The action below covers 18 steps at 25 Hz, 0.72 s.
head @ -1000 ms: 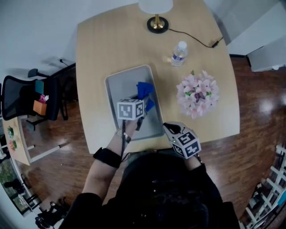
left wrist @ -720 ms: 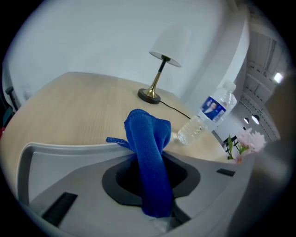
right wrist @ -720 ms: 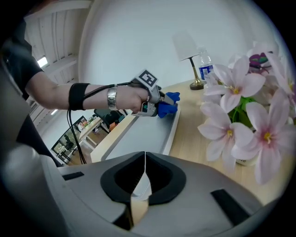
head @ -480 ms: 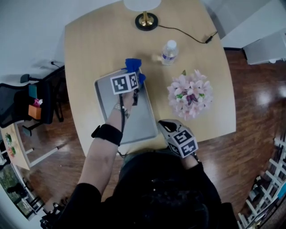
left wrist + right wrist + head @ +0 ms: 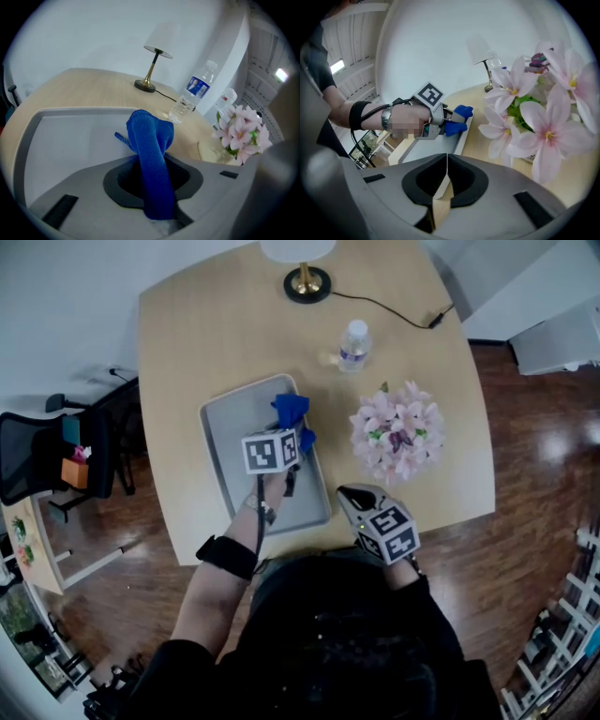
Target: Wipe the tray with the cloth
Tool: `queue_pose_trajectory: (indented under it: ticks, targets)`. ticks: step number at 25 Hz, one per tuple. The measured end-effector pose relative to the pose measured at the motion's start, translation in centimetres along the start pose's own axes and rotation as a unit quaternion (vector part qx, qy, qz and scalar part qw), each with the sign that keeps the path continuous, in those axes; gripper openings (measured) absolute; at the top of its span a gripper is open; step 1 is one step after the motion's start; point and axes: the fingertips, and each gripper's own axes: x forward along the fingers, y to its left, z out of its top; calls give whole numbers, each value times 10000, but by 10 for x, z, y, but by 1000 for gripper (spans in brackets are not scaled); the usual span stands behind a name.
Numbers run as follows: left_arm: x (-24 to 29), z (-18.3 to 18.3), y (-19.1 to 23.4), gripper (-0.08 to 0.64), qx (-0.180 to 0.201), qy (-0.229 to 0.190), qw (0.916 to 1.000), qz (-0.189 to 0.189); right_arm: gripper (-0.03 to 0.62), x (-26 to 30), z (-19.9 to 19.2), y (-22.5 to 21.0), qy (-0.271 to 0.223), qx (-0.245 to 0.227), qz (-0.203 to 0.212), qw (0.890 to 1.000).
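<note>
A grey tray (image 5: 230,442) lies on the wooden table in front of me. My left gripper (image 5: 293,439) is over the tray's right side, shut on a blue cloth (image 5: 291,413) that hangs from its jaws onto the tray floor. In the left gripper view the cloth (image 5: 151,140) is pinched in the left gripper (image 5: 157,187) and folds forward over the tray (image 5: 65,140). My right gripper (image 5: 351,495) hovers at the table's near edge, right of the tray, jaws together and empty. The right gripper view shows the right gripper (image 5: 446,161), with the cloth (image 5: 461,112) beyond it.
A pot of pink flowers (image 5: 398,432) stands just right of the tray. Behind it are a water bottle (image 5: 352,343) and a lamp base (image 5: 305,282) with its cable. An office chair (image 5: 47,460) stands beyond the table's left edge.
The left gripper pushed the cloth out to the tray's far edge, then drew it back toward me along the tray's right side. The right gripper has barely moved.
</note>
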Motion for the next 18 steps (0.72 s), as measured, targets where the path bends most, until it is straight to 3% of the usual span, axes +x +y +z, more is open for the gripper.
queue_pose_trajectory:
  ticks: [10,18]
  targets:
    - [-51,-126,-58,112,199,606,9964,-552,15,-10,-33,19,83,59,9,9999]
    - [-77,-188,-79,112,480,1069,9891,-888,15,-18,-42,27,90,102,-65,9999]
